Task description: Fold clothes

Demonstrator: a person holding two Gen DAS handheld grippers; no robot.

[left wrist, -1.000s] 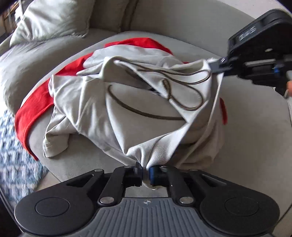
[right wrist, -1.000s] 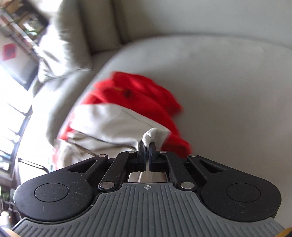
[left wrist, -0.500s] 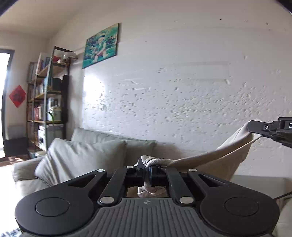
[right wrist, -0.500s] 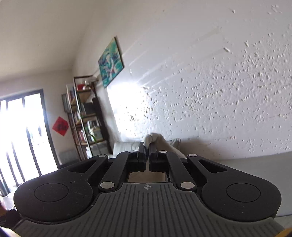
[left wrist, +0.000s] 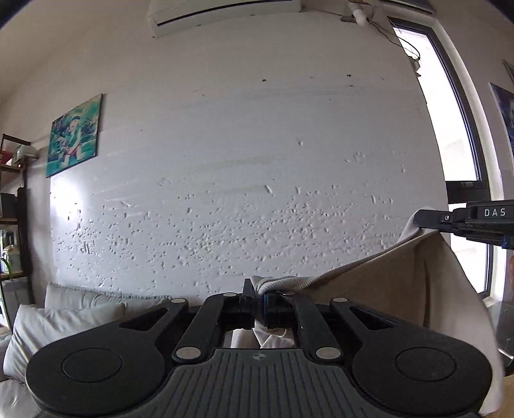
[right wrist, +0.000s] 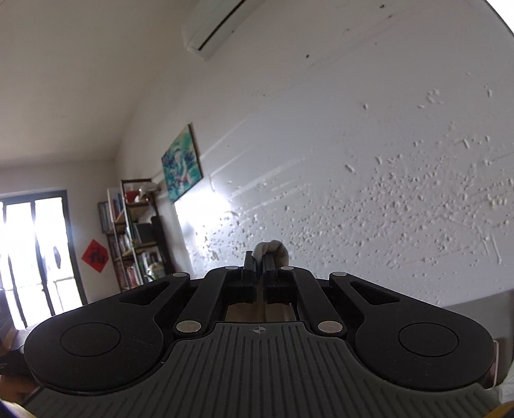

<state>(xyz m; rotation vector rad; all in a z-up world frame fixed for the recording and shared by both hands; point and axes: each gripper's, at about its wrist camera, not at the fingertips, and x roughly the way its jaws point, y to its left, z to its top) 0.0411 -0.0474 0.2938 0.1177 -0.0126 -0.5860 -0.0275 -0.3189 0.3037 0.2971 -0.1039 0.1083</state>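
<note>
— Garment [left wrist: 379,289]: one item, beige knit with a ribbed hem. Location?
— Held in the air between both grippers, in front of a white textured wall [left wrist: 244,167]. The hem runs taut from the left gripper [left wrist: 257,297] up to the right gripper [left wrist: 420,218]; the rest hangs down on the right side of the left wrist view.
— Left gripper, condition?
— Fingers closed together, clamped on a bunched fold of the hem; a bit of cloth pokes out below the fingers.
— Right gripper?
— In its own view, right gripper [right wrist: 259,263] fingers pressed together on a small rolled knot of the same fabric [right wrist: 271,250], which sticks up above the tips.
— Surroundings, itemised?
— Sofa cushion [left wrist: 57,324], grey, lower left. Framed teal picture [left wrist: 75,135] on the wall. Air-conditioning unit [left wrist: 225,11] near the ceiling. Bookshelf [right wrist: 138,231] beside a red square hanging [right wrist: 95,255]. Tall window [left wrist: 449,122] at right.
</note>
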